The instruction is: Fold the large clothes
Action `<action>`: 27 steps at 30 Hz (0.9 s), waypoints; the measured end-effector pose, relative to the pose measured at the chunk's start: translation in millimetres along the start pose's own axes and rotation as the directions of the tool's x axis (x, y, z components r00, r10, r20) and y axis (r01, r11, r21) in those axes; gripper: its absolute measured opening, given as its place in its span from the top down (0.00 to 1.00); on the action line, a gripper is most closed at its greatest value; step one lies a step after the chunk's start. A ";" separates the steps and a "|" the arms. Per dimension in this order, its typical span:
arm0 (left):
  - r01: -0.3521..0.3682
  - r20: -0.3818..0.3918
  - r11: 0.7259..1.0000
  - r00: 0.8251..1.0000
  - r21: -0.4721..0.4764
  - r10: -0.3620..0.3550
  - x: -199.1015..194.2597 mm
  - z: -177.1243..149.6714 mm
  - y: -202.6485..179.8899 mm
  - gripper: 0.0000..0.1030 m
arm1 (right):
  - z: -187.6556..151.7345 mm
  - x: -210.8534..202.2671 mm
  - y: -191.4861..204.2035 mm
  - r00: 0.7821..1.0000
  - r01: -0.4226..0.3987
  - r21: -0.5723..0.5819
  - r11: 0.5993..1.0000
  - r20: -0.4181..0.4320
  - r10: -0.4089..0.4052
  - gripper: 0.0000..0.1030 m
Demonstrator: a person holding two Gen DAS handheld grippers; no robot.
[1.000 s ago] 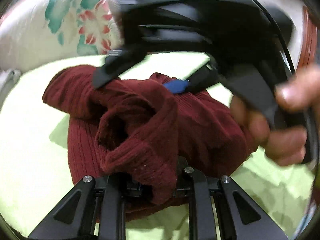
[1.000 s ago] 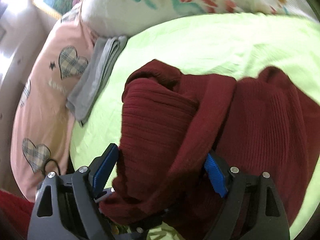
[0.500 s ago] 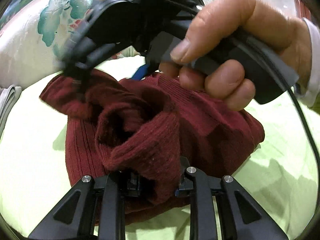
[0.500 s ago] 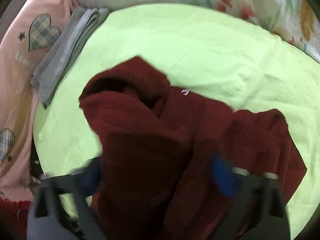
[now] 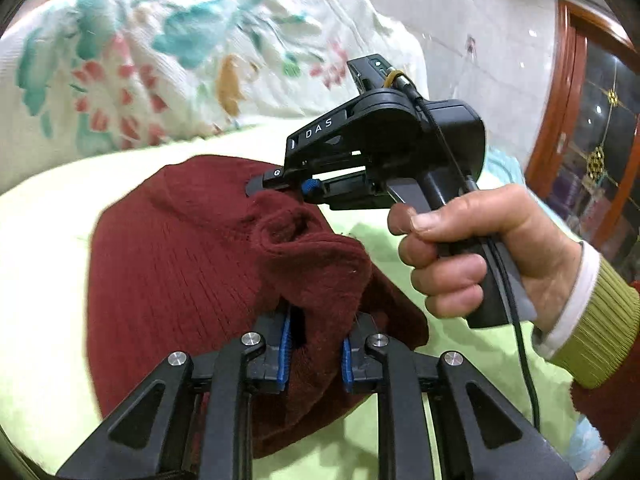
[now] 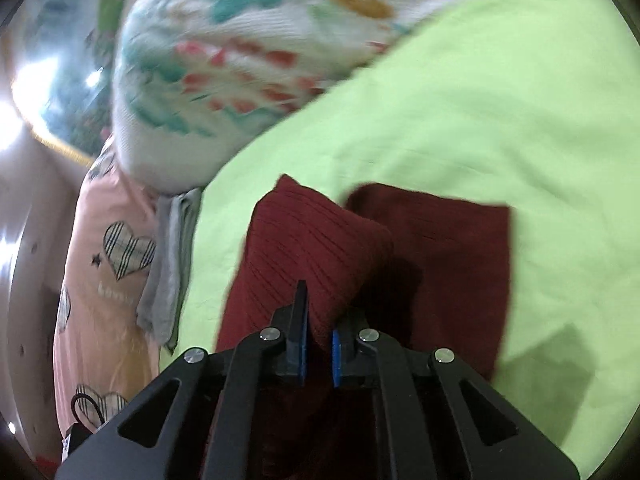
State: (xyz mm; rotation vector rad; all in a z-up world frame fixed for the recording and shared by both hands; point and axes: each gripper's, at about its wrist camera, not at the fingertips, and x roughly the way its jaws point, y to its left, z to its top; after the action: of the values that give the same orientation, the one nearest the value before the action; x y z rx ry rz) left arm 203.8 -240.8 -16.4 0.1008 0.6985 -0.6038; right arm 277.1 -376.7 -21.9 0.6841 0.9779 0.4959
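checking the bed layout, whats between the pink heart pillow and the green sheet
A folded grey cloth lies between the pink pillow and the green sheet, in the right wrist view.

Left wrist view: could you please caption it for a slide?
Both grippers, left and right, pinch a maroon sweater over a green sheet.

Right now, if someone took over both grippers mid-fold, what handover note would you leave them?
Left gripper: shut on a bunched fold of the maroon sweater.
Right gripper: shut on another fold of the same sweater, lifted above the green sheet.
Folded grey cloth lies at the sheet's edge by the pillows.
Done: sweater gathered and partly doubled over.
Left: lay it flat, square the fold, release.
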 end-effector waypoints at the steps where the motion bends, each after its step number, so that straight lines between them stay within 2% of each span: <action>1: 0.011 -0.023 1.000 1.000 -0.001 -0.011 8.8 -1.7 -3.2 0.84 | -2.4 -1.8 -8.7 1.000 0.007 0.019 1.000 0.001 -0.007 0.92; 5: 0.027 -0.045 1.000 0.999 -0.001 -0.027 23.8 8.6 -3.7 0.87 | -5.6 -11.0 -25.3 1.000 -0.004 0.044 0.999 0.023 0.003 0.93; 8: 0.061 -0.019 0.998 0.998 -0.006 -0.061 19.7 17.5 -0.8 0.87 | -5.3 -33.6 -14.7 0.993 -0.052 0.002 0.999 0.102 0.052 0.93; 10: 0.071 -0.037 0.997 0.997 -0.007 -0.071 31.9 19.3 -2.3 0.87 | -4.1 -36.7 -13.5 0.993 -0.010 -0.003 1.000 0.117 0.010 0.93; 13: 0.074 -0.099 0.997 0.992 -0.038 -0.078 49.9 17.1 -0.8 0.86 | -8.2 -19.7 -24.4 0.991 0.117 0.011 0.993 0.061 -0.118 0.93; 15: 0.078 -0.111 0.996 0.990 -0.052 -0.083 50.3 13.9 1.3 0.85 | -13.6 -12.2 -28.2 0.989 0.142 0.008 0.990 0.046 -0.142 0.93; 17: 0.090 -0.119 0.994 0.988 -0.064 -0.097 38.7 12.7 2.8 0.76 | -15.9 -11.7 -28.8 0.990 0.136 0.005 0.991 0.049 -0.136 0.93; 19: 0.132 -0.123 0.986 0.982 -0.106 -0.145 12.8 14.0 12.5 0.68 | -17.0 -11.1 -25.9 0.989 0.141 -0.006 0.990 0.051 -0.141 0.93; 21: 0.167 -0.063 0.975 0.982 -0.147 -0.178 -23.0 13.8 27.8 0.51 | -17.7 -10.6 -22.9 0.987 0.154 -0.022 0.988 0.053 -0.153 0.93; 22: 0.168 -0.031 0.973 0.984 -0.159 -0.175 -37.9 14.5 37.3 0.36 | -17.3 -10.0 -22.8 0.987 0.156 -0.023 0.988 0.053 -0.154 0.93; 23: 0.144 0.013 0.974 0.989 -0.175 -0.144 -55.6 14.2 52.0 0.27 | -17.4 -10.2 -23.2 0.987 0.154 -0.021 0.988 0.053 -0.152 0.93; 25: 0.069 0.039 0.973 0.997 -0.222 -0.061 -70.8 14.4 83.8 0.22 | -18.6 -10.7 -24.9 0.988 0.147 -0.015 0.989 0.056 -0.146 0.93; 27: 0.030 0.015 0.960 1.000 -0.280 -0.027 -66.6 13.2 113.9 0.22 | -18.5 -9.5 -25.5 0.988 0.143 -0.010 0.990 0.060 -0.143 0.93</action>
State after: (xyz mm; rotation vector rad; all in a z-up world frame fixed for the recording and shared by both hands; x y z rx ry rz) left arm 234.2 -118.0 23.3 -0.1763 0.7693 -0.5270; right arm 258.4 -395.1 -41.8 0.6078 0.9588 0.3542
